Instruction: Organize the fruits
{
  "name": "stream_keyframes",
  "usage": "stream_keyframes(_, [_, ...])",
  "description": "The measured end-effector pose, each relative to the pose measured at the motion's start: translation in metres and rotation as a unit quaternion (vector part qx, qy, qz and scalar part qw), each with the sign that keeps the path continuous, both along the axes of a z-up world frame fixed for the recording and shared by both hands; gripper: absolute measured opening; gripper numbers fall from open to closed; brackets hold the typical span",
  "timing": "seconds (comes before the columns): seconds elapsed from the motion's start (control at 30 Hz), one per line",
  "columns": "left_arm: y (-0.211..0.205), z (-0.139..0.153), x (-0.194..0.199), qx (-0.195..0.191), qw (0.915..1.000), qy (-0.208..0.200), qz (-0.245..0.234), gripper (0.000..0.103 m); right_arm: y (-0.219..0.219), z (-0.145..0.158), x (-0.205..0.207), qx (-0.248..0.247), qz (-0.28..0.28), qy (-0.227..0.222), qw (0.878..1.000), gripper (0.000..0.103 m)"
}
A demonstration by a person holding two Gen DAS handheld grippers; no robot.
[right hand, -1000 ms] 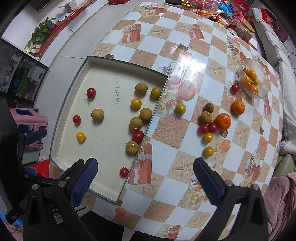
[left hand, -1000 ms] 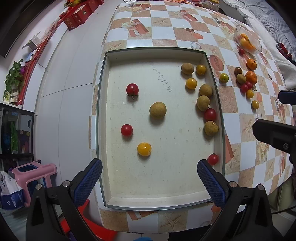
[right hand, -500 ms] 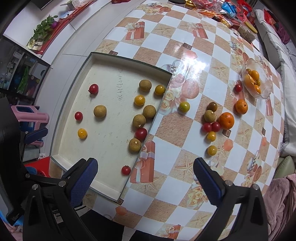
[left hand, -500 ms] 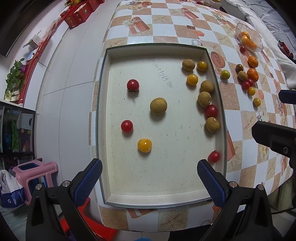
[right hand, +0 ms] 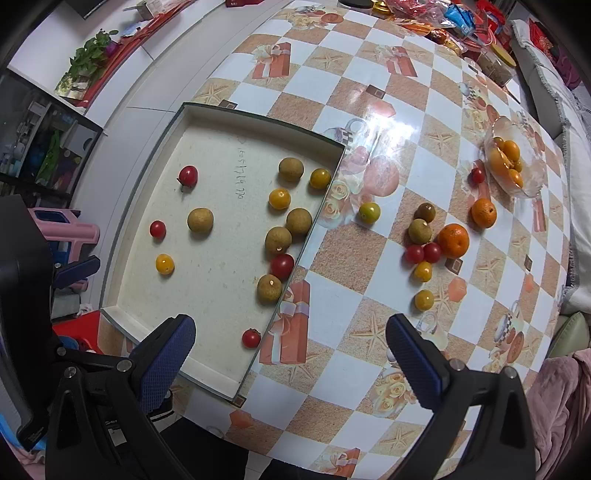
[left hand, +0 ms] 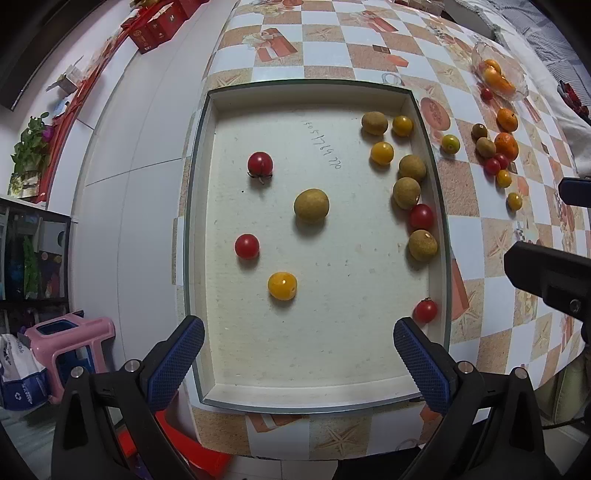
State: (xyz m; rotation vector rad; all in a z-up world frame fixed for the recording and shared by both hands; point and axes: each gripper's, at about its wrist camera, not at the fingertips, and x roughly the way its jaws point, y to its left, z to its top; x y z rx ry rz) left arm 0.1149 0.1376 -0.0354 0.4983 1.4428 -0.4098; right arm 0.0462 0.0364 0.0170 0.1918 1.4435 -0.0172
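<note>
A shallow white tray [left hand: 207,206] [right hand: 155,162] lies on the checkered table. It holds red tomatoes [left hand: 260,163], yellow tomatoes [left hand: 282,285] and brown round fruits [left hand: 311,205], most along its right wall. More fruit lies loose on the table to the right: oranges [right hand: 453,240], red tomatoes [right hand: 414,253], yellow ones [right hand: 423,300] and a greenish one [right hand: 369,212]. My left gripper [left hand: 298,354] hangs open above the tray's near edge, empty. Above the table's near edge, right of the tray, my right gripper [right hand: 291,354] is open and holds nothing.
A glass bowl [right hand: 529,192] of orange fruit stands at the table's far right. Snack packets [right hand: 436,18] crowd the far edge. A pink stool [left hand: 70,339] and a red one stand on the floor left of the table. The right gripper's body [left hand: 550,275] shows at the left view's right edge.
Both views have shifted slightly, the tray and fruit sitting a little lower and nearer in frame. No fruit has moved and both grippers remain open.
</note>
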Motion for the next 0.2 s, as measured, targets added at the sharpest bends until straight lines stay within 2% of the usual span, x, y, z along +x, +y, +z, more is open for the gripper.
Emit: stream_keyframes(0.2, [-0.0005, 0.0004, -0.0008, 0.002, 1.0, -0.004, 0.001, 0.103, 0.0001, -0.0018, -0.0002, 0.002, 0.001, 0.002, 1.0, 0.103])
